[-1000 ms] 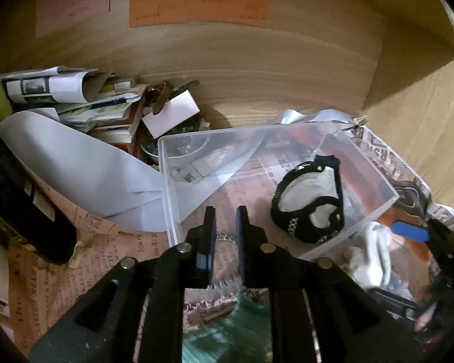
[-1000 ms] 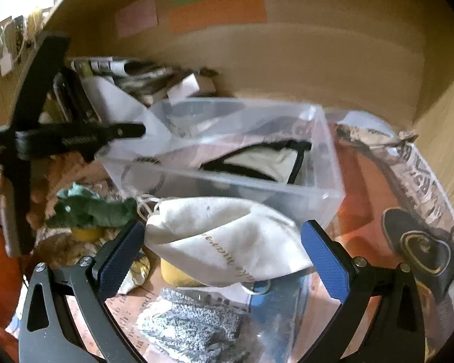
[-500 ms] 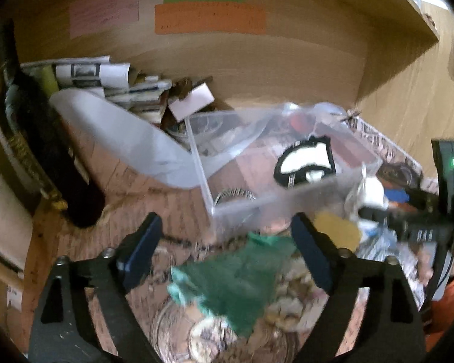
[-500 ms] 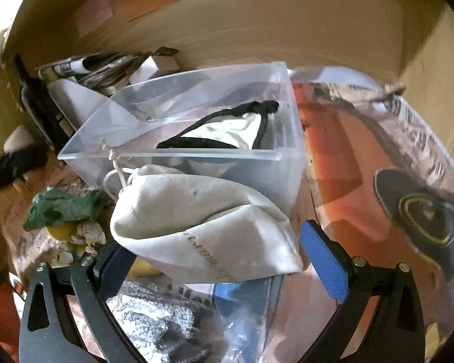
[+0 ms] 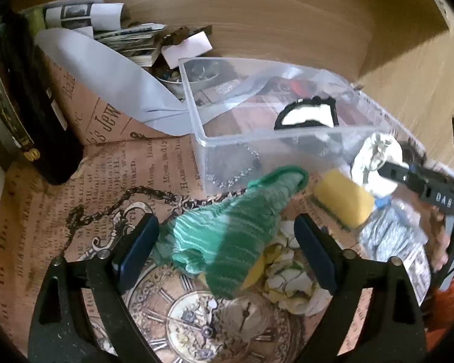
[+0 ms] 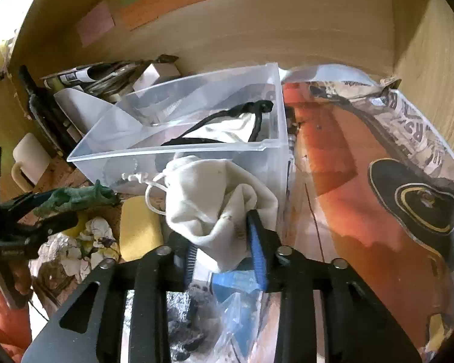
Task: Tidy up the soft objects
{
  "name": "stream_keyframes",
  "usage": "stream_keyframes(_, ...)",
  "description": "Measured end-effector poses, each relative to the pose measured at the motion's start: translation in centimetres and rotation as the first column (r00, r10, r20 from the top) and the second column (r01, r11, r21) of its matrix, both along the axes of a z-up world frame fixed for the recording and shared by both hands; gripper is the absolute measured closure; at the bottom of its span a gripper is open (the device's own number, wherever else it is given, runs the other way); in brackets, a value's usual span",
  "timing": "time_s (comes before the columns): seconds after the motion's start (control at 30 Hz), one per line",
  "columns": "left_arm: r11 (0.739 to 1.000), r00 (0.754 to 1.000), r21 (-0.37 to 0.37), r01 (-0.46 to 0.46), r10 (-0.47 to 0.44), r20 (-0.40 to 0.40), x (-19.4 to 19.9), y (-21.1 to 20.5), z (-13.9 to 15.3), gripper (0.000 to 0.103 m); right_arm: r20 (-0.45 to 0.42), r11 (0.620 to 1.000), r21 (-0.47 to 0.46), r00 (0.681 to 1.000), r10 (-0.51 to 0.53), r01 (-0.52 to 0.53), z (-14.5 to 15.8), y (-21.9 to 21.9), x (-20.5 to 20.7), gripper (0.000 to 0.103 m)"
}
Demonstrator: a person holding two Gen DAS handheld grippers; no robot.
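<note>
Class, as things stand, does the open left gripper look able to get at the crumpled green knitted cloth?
Probably yes: left gripper is open, its fingers either side of the crumpled green knitted cloth, nothing lying over it.

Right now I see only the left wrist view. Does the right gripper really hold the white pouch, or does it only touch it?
Observer: It holds it. The right gripper has its jaws shut on the lower fold of the white pouch.
Operator: Is the pouch above the box already?
Observer: Not yet. It is in front of the near wall of the clear box, outside it.
Operator: What lies to the right of the box?
Observer: A flat orange printed paper with a black emblem.
</note>
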State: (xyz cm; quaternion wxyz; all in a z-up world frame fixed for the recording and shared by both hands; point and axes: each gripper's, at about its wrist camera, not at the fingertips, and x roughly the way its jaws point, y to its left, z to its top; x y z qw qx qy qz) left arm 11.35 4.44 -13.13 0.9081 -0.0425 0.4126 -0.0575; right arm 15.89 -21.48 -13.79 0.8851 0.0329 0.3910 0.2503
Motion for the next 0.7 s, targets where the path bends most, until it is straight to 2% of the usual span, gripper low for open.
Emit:
stream_keyframes(0.13,0.999,1.0,-0.034,0.004,-0.003,0.008,0.3,0.3,0.5,0.035,0.034,1.0,-0.005,0.999,-0.002,0.002,0.7,-0.2,-0.6,0.084)
stream_keyframes(0.27,1.0,1.0,0.006,0.006,-0.006,0.018,0.6,-0.2,0.7,0.06,0.059,1.0,-0.004,0.998,-0.001,0.002,1.3,-0.2,-0.9,0.085)
stream_keyframes(0.3,1.0,1.0,0.013,0.004,-0.004,0.022,0.7,-0.3,0.8,0.063,0.067,1.0,-0.005,0.998,-0.002,0.003,1.4,-0.2,-1.1,0.085)
stream_keyframes(0.37,1.0,1.0,0.014,0.008,-0.008,0.026,0.5,-0.5,1.0,0.079,0.091,1.0,-0.006,0.996,-0.002,0.002,2.0,-0.2,-1.5,0.086)
stream_keyframes(0.5,1.0,0.997,0.028,-0.001,-0.001,0.073,-0.8,-0.5,2.1,0.081,0.144,1.0,0.002,0.99,-0.001,0.001,3.5,-0.4,-2.5,0.086)
stream_keyframes(0.7,0.999,0.986,0.046,0.0,-0.007,0.166,-3.1,-1.1,5.3,0.082,0.219,1.0,0.022,0.976,-0.004,-0.001,5.9,-0.5,-3.5,0.086)
